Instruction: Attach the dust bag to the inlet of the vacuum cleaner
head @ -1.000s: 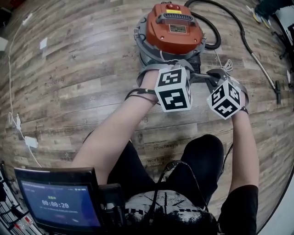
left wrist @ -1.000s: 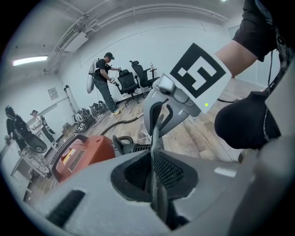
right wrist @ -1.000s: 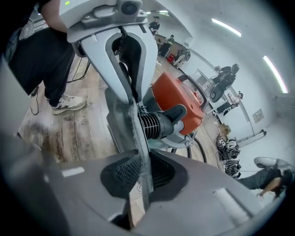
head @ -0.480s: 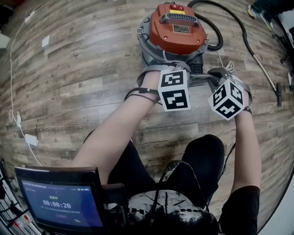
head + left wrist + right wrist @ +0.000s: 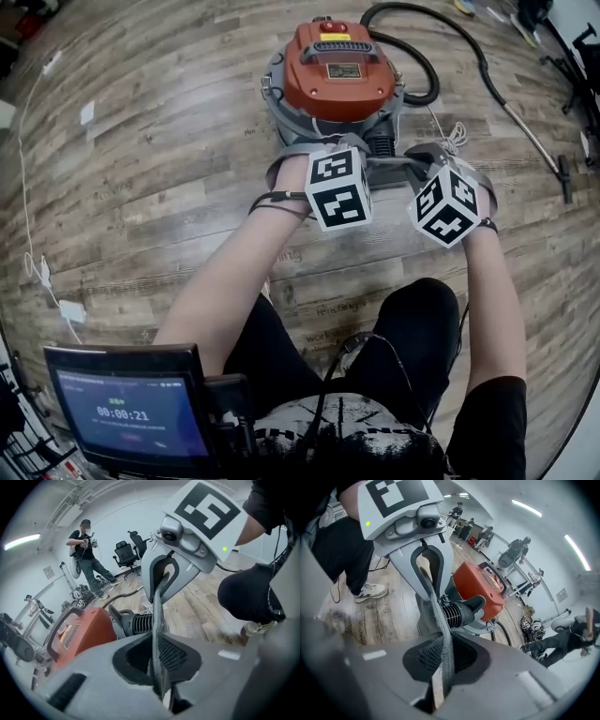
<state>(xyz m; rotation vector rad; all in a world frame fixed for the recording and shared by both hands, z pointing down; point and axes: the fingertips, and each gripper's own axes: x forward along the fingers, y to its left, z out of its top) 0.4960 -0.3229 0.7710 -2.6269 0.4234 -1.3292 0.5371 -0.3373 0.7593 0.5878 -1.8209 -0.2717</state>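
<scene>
The vacuum cleaner (image 5: 333,66) has an orange top and a grey drum and stands on the wood floor. Its black ribbed inlet (image 5: 138,620) faces me and also shows in the right gripper view (image 5: 457,613). A grey dust bag (image 5: 392,167) stretches between my two grippers just in front of the inlet. The left gripper (image 5: 158,667) is shut on the bag's thin edge (image 5: 157,634), and its jaws have just been closing on it. My right gripper (image 5: 443,667) is shut on the opposite edge (image 5: 440,620). In the head view the marker cubes (image 5: 337,187) (image 5: 448,204) hide the jaws.
A black hose (image 5: 441,56) loops behind the vacuum and a wand (image 5: 525,131) lies to the right. A white cable (image 5: 37,272) runs along the left floor. A monitor (image 5: 131,412) and my knees (image 5: 422,309) are below. People and office chairs (image 5: 124,552) stand far off.
Both grippers stay at the vacuum's near side, holding the bag. The whole head view has shifted slightly, so the vacuum and cubes sit a little higher and further left.
</scene>
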